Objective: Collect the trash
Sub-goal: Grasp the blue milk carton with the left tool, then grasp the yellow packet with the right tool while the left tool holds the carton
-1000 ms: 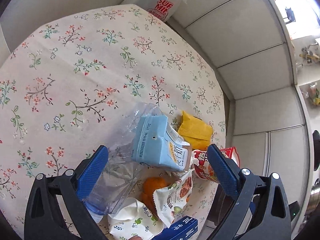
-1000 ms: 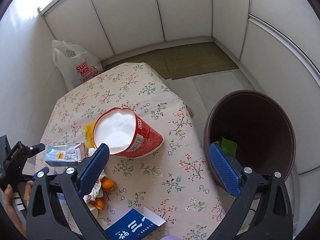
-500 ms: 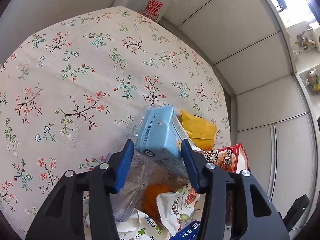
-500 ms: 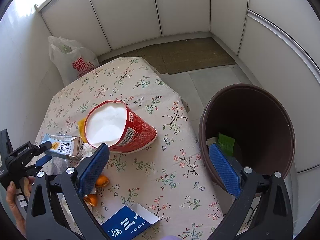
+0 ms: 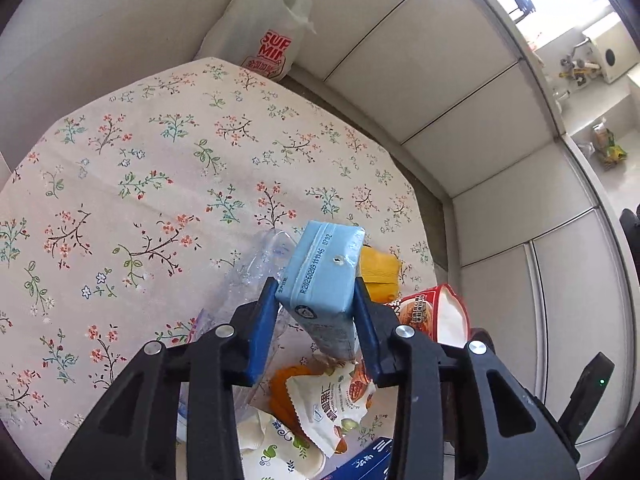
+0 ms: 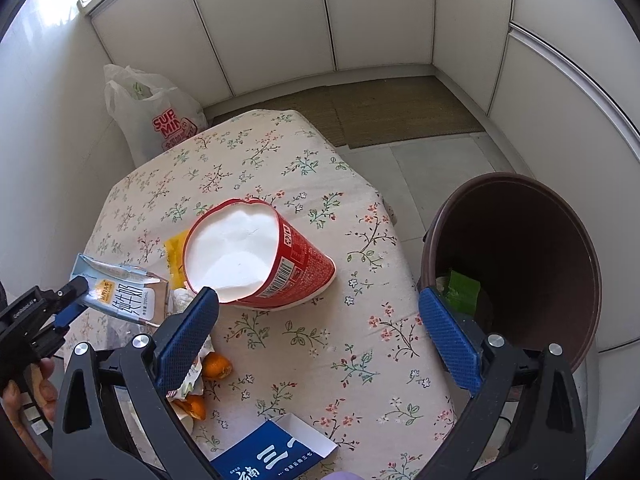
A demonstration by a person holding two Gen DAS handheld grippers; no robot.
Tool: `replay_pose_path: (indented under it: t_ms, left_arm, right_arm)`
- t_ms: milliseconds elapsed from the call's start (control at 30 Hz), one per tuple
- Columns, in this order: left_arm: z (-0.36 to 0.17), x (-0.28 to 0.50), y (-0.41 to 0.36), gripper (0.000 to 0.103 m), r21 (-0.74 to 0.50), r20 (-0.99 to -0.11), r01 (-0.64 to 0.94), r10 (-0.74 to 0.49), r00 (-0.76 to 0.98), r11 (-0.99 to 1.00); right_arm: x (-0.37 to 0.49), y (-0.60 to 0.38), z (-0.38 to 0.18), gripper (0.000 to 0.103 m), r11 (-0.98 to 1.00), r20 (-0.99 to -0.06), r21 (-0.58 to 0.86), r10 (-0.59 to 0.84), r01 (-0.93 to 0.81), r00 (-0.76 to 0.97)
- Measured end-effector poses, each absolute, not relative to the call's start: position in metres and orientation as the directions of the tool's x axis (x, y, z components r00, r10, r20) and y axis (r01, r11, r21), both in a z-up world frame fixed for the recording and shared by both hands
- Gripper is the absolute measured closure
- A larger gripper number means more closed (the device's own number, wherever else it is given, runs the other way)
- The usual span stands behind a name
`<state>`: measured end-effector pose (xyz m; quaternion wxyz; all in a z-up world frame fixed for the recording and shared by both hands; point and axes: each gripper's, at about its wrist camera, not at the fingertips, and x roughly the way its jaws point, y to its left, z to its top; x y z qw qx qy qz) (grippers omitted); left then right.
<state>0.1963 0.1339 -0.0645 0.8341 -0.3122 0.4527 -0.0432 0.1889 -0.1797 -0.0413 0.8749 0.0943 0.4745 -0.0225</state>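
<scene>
Left wrist view: left gripper (image 5: 316,312) pinches the blue milk carton (image 5: 324,276) at frame centre, above the trash pile. Right wrist view: right gripper (image 6: 318,340) spread, empty; brown bin (image 6: 516,264) at right. Best to lift clear, then carry the carton level over the red cup (image 6: 260,256).

White panelled cabinet walls (image 6: 380,20) enclose grey floor tiles (image 6: 432,172), a woven brown mat (image 6: 400,116) and a floral-clothed table (image 6: 320,320).
</scene>
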Motion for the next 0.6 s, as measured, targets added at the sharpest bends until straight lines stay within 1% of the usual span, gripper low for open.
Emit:
replay_pose_path:
  t_ms: [100,233,367,433,500,600]
  left_arm:
    - [-0.040,0.185,0.134,0.066,-0.524,-0.716,-0.187,-0.311,0.625,0.831]
    - [-0.002,0.165,0.139,0.066,-0.449,-0.677,-0.149,-0.226,0.701,0.881]
    - [0.025,0.150,0.152,0.066,-0.412,-0.630,-0.134,-0.176,0.757,0.901]
    - [0.030,0.146,0.160,0.066,-0.415,-0.622,-0.136,-0.171,0.764,0.900]
    - [0.031,0.145,0.170,0.066,-0.425,-0.624,-0.140,-0.177,0.761,0.894]
    - [0.030,0.144,0.179,0.066,-0.432,-0.634,-0.149,-0.182,0.752,0.889]
  right_arm:
    - [0.193,-0.167,-0.037,0.007,0.985,-0.827,0.151,0.081,0.081,0.556]
    - [0.216,-0.153,-0.034,0.007,0.944,-0.825,0.326,0.263,0.042,0.500]
    - [0.270,-0.126,-0.028,0.007,0.923,-0.840,0.383,0.329,0.042,0.431]
    - [0.310,-0.110,-0.036,0.007,0.935,-0.882,0.352,0.316,0.046,0.349]
    - [0.339,-0.097,-0.048,0.008,0.955,-0.923,0.292,0.268,0.050,0.276]
    - [0.376,-0.088,-0.076,0.008,0.971,-0.960,0.225,0.207,0.079,0.190]
